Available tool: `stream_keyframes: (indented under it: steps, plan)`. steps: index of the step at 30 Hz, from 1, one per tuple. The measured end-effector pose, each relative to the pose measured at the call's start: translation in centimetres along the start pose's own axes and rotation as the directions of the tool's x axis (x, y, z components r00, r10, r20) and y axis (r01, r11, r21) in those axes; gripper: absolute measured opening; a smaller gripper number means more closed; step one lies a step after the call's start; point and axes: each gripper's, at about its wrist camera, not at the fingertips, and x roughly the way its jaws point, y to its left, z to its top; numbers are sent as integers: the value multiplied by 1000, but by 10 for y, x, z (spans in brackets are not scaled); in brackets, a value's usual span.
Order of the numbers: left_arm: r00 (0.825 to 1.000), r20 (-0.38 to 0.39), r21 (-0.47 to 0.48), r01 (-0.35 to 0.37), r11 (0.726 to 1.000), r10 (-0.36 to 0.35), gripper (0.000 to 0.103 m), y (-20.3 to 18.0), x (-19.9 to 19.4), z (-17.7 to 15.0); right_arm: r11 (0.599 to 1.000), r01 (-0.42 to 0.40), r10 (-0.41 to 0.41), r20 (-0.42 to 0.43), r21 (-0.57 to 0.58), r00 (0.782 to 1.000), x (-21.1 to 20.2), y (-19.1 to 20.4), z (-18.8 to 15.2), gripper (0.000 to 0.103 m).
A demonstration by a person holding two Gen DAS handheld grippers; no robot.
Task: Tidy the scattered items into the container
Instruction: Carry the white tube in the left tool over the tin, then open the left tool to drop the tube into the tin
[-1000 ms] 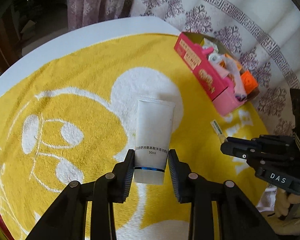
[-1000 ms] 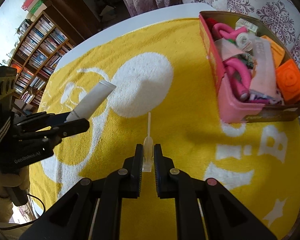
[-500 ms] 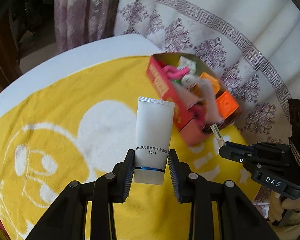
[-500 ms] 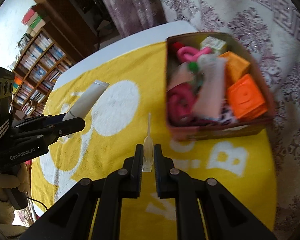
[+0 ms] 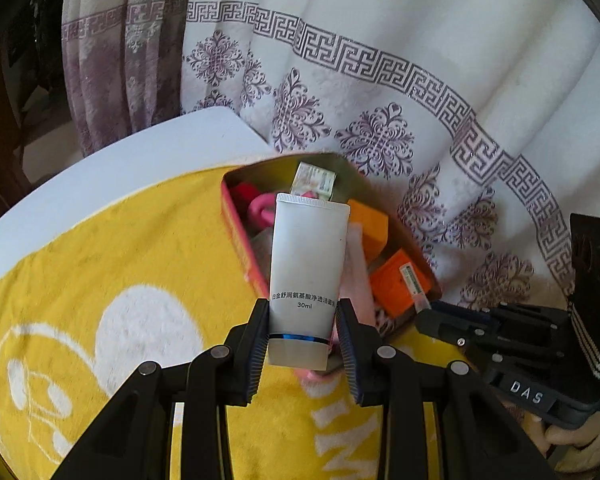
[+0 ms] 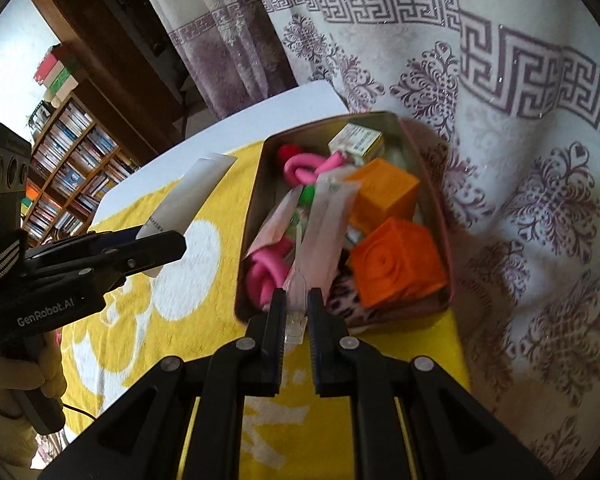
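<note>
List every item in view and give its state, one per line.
left gripper: shut on the white tube, held off the towel
right gripper: shut on the clear plastic vial
pink box: open-topped, crowded with things
orange blocks: lying in the box
yellow towel: spread flat under the box

The left gripper (image 5: pixel 302 334) is clamped on the cap end of a white plastic tube (image 5: pixel 306 264), held above the pink rectangular box (image 5: pixel 240 248). Inside that box lie orange foam cubes (image 5: pixel 394 286) and pink looped pieces (image 5: pixel 262 210). Right of the box, the right gripper (image 5: pixel 424 312) pinches a thin clear dropper (image 5: pixel 412 280).
</note>
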Motion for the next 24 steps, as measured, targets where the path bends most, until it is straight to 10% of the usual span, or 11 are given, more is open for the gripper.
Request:
stream_keyframes:
  steps: [20,21,24]
  plan:
    - [999,-34,-71,-2,997,0,46,3,47,29,1000,28,-28,-14,12,1000,28,-27,26,13]
    - [999,-37,-85,2,996,-5,66,5,48,30,999,26,-26,-14,21,1000,28,-28,26,18]
    - [1000,-21,-110,-8,994,6,74,8,46,29,999,30,-30,-11,25,999,28,-31,25,53]
